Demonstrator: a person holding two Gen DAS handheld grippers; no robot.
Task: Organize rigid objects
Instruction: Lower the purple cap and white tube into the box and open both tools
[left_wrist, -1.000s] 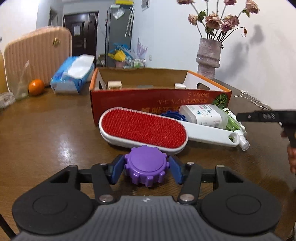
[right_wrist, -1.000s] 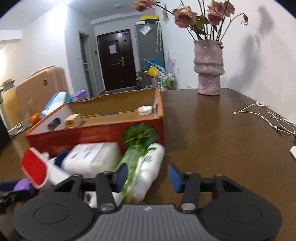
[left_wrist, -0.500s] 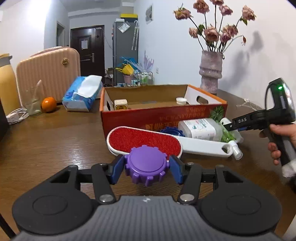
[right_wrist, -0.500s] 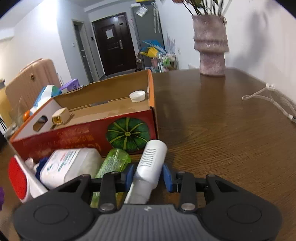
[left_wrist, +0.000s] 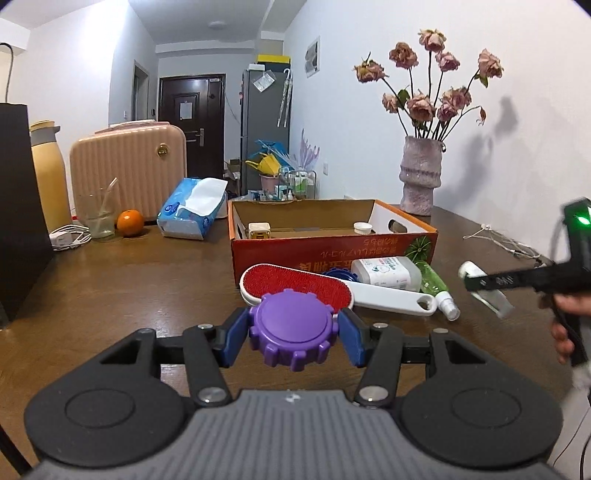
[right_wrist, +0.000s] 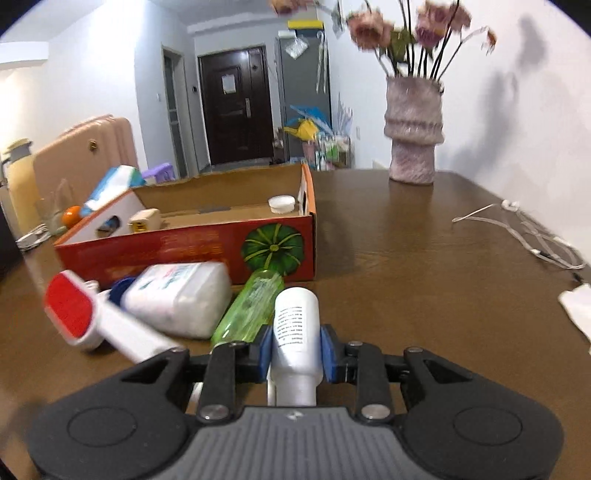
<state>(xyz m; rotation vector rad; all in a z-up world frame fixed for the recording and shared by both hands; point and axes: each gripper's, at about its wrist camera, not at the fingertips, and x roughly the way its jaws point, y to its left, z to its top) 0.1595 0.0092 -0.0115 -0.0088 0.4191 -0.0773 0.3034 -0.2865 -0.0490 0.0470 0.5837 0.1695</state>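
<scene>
A purple gear-shaped knob (left_wrist: 291, 329) is clamped between the blue pads of the left gripper (left_wrist: 292, 334), held clear of the wooden table (left_wrist: 129, 291); a white bottle (right_wrist: 296, 321) is pinched across its body by the right gripper (right_wrist: 296, 349), its flat base pointing toward the cardboard box (right_wrist: 207, 249) — both tools closed on their loads, neither empty. The box stands open-topped ahead of both hands; a small beige cube (left_wrist: 259, 230) and a white cap (left_wrist: 362, 227) already lie on its floor. Just outside its near wall are left a red lint brush (left_wrist: 295, 283), a white rectangular bottle (left_wrist: 386, 272), a green spray bottle (right_wrist: 253, 308) and a blue part (left_wrist: 338, 273) half hidden behind the brush.

The step in hand is judged to be the carry to the box; it would be done well if each load were lifted above the near wall before being moved forward, so the rim is not struck and the box not pushed. The bottle is best lowered flat onto bare cardboard rather than dropped — a round body can be expected to roll; the knob is best released low, away from the cube and cap. The two hands are better brought in one after the other, well apart.
</scene>
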